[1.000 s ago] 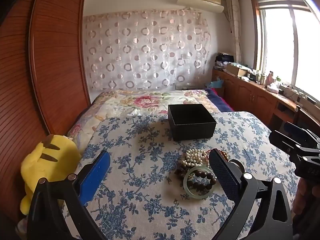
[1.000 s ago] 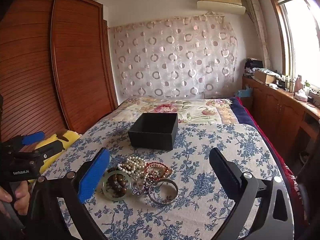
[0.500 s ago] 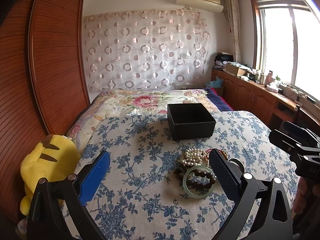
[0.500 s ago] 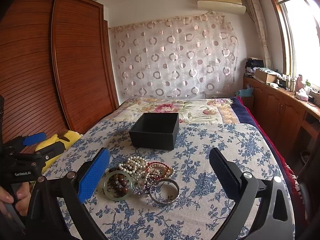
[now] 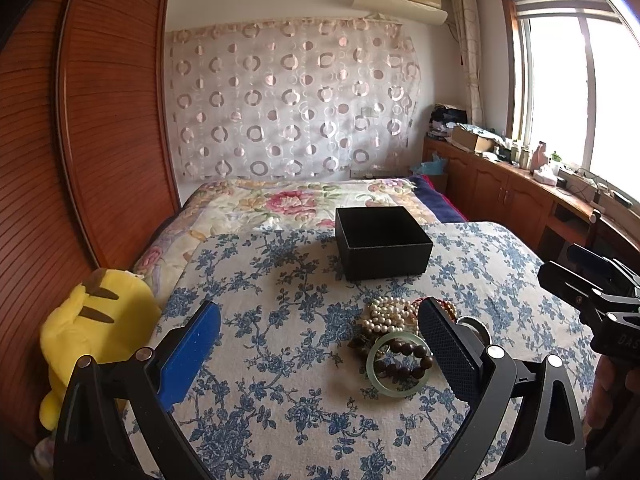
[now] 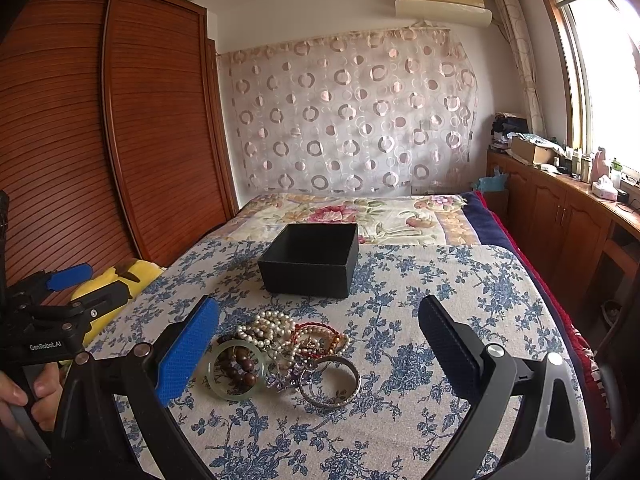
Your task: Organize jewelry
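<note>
Both claws hover low over the bed (image 5: 280, 360), tilted slightly down toward its blue-flowered cover, each with its 2 fingers spread wide and nothing between them. The left claw (image 5: 318, 344) sits to the left of the jewelry pile (image 5: 396, 340), its right finger covering the pile's right edge in its own view. The right claw (image 6: 318, 344) faces the pile from the other side, and its blue left finger (image 6: 186, 354) overlaps the pale green bangle (image 6: 236, 372). A hand (image 6: 28, 396) grips the left claw's handle at the lower left of the right wrist view; only its fingers show.

The pile lies on the cover in front of the open black box (image 6: 310, 262), apart from it. Pearl strands, dark wooden beads inside the green bangle, a red cord and a metal bangle (image 6: 330, 382) can be told; the tangled middle is hard to sort out. The box's floor is hidden by its front wall. A yellow plush toy (image 5: 96, 332) sits at the bed's left edge, partly cut off.
</note>
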Action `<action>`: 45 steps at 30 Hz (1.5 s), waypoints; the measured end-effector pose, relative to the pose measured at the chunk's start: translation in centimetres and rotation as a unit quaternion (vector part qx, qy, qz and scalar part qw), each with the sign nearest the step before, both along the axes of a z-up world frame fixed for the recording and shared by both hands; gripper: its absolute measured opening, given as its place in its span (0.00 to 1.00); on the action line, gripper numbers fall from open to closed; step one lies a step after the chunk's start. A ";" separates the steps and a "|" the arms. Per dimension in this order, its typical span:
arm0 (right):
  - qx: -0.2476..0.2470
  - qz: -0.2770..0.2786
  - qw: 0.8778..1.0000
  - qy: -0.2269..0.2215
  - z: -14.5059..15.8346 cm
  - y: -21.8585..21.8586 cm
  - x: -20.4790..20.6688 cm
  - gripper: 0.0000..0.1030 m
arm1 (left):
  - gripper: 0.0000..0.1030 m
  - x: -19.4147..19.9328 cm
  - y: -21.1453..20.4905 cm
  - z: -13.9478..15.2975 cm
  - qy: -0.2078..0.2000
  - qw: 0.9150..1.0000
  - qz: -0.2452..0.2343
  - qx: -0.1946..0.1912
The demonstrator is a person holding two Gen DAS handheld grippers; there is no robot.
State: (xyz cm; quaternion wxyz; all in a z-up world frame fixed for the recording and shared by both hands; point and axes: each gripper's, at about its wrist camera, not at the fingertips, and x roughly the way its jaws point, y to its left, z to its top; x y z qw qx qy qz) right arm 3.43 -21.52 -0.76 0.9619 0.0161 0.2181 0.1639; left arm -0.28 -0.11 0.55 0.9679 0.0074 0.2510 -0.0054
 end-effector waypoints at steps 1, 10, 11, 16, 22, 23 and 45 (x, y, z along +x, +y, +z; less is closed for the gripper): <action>0.001 0.000 1.000 0.000 0.0 -0.5 0.0 0.98 | 0.93 0.0 0.0 0.0 0.001 1.000 0.000 0.000; 0.002 0.001 1.000 -0.001 -0.1 -0.6 0.2 0.98 | 0.93 -0.1 -0.1 0.0 -0.001 1.000 -0.001 -0.001; 0.003 0.001 1.000 -0.002 0.0 -0.6 0.1 0.98 | 0.93 -0.1 -0.2 0.1 -0.001 1.000 -0.001 -0.001; 0.003 0.001 1.000 -0.001 -0.1 -0.3 0.3 0.98 | 0.93 0.0 -0.1 0.3 -0.004 1.000 -0.003 -0.002; 0.004 0.002 1.000 -0.001 0.0 -0.6 0.1 0.98 | 0.93 -0.1 -0.1 0.4 -0.006 1.000 -0.004 -0.002; 0.005 0.002 1.000 -0.001 0.0 -0.6 0.1 0.98 | 0.93 -0.1 -0.1 0.5 -0.005 1.000 -0.005 -0.002; 0.007 0.006 1.000 0.001 0.0 -0.6 -0.1 0.98 | 0.93 -0.1 -0.4 0.0 0.002 1.000 -0.009 -0.003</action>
